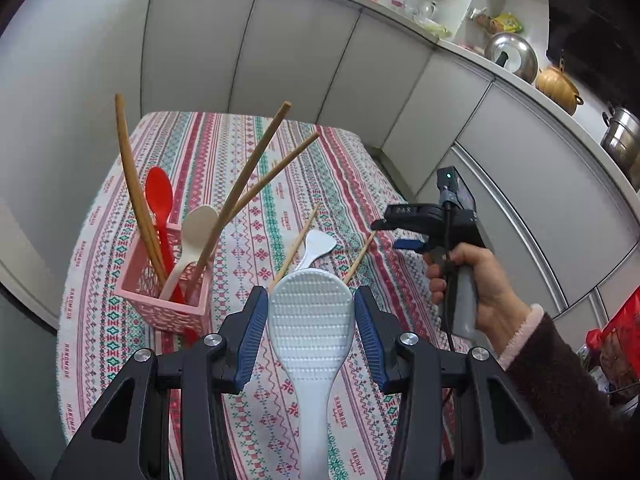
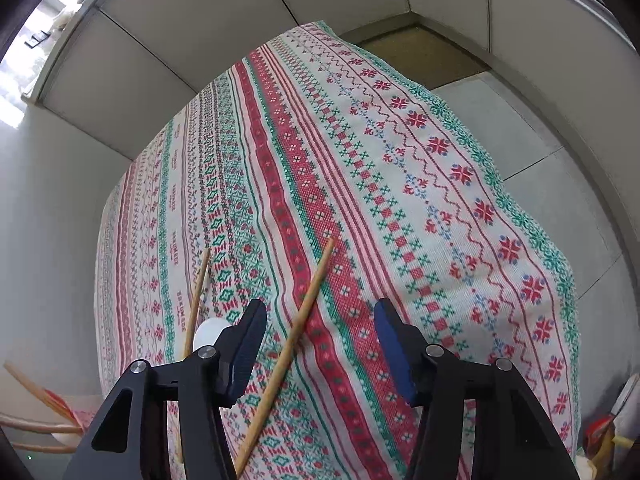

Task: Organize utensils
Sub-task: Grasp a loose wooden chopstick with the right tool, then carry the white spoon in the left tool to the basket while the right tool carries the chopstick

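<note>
A pink lattice holder stands on the patterned tablecloth and holds a red spoon, a cream spoon and several wooden chopsticks. A white rice paddle lies between the fingers of my left gripper, which is open around its head. A white soup spoon and two loose chopsticks lie beyond it. My right gripper is open and empty above a loose chopstick; another chopstick lies to the left.
White cabinet doors run behind the table, with a counter above holding a pot lid and pots. The right table edge drops to the floor. The holder's chopsticks show at the lower left of the right wrist view.
</note>
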